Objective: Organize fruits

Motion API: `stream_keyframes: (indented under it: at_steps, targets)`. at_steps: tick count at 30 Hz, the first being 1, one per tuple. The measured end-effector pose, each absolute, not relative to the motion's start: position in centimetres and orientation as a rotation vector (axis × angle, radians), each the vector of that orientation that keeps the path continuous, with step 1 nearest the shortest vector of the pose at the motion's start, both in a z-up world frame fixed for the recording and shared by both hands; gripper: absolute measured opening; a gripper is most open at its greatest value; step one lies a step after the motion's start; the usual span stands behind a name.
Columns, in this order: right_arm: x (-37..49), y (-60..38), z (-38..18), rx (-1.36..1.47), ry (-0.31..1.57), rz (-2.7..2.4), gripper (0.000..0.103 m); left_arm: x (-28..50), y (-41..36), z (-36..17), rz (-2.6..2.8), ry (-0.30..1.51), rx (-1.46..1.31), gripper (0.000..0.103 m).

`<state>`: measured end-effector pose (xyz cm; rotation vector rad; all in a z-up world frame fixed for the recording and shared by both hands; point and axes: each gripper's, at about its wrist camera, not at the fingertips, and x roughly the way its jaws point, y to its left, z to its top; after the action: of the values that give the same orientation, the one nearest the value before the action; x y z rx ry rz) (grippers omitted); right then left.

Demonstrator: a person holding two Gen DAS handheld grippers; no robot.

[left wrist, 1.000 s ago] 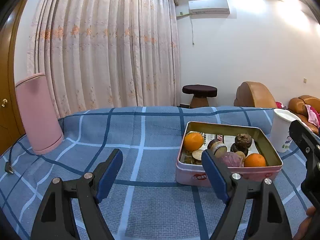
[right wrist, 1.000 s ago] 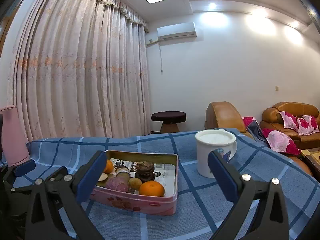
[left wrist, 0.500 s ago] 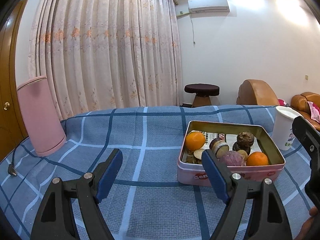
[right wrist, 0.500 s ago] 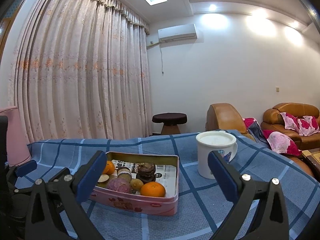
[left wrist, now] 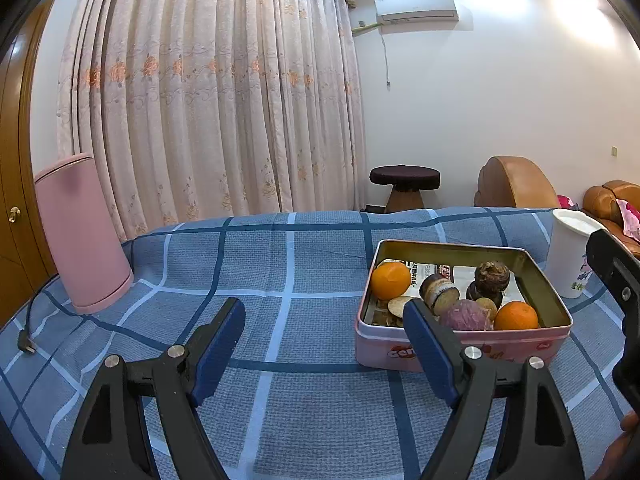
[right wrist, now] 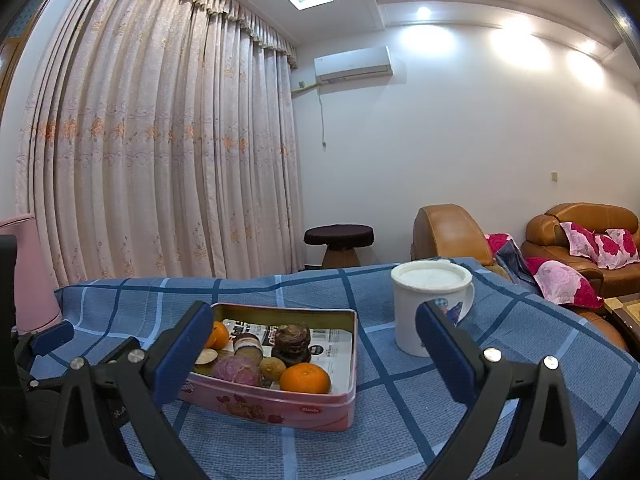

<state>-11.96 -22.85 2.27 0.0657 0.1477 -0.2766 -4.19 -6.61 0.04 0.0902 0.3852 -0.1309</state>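
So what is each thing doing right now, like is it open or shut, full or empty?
left gripper: open, holding nothing.
right gripper: open, holding nothing.
pink tin: no lid on, fruit inside.
two oranges: lying in the tin, untouched.
white cup: upright, white lid on.
pink bin: standing upright at the cloth's edge.
curtains: drawn shut.

A: What's sitting in the pink tin [right wrist: 280, 410]?
B: Two oranges, one [right wrist: 305, 378] lying at the near edge, another [left wrist: 391, 280] at the far left, with a purple tuber [right wrist: 237, 372] resting between.
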Motion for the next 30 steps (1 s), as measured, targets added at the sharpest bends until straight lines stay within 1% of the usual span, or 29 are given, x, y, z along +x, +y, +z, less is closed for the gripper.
stream_keyframes:
  at_steps: [30]
  targets:
    - [-11.89,-22.99,1.79,0.074,0.165,-0.277,0.103,-3.98,-5.86,-0.01,-0.160,0.402,0.090,0.082]
